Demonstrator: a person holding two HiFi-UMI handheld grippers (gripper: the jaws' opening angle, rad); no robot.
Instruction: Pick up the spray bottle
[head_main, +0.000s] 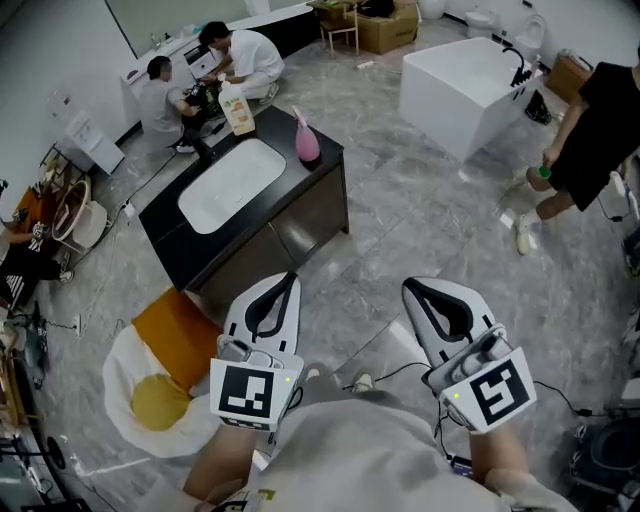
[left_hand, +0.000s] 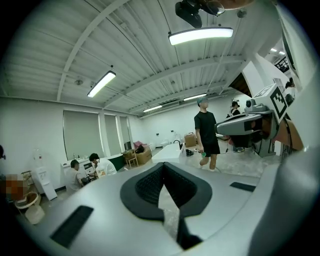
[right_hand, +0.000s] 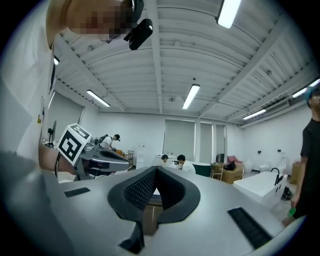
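My left gripper (head_main: 291, 281) and right gripper (head_main: 411, 289) hang close before my chest, fingers (left_hand: 145, 186) shut tip to tip on both, with nothing in them. The pink spray bottle (head_main: 307, 141) stands upright at a corner of the black counter (head_main: 170, 222), just beside the sink (head_main: 232, 184) and well apart from me across the floor. I judge the reach is not yet begun. Next I must step closer, open one pair of fingers wide and close them round the bottle's body.

The left gripper (left_hand: 164, 166), jaws together, faces a standing person (left_hand: 206, 132).
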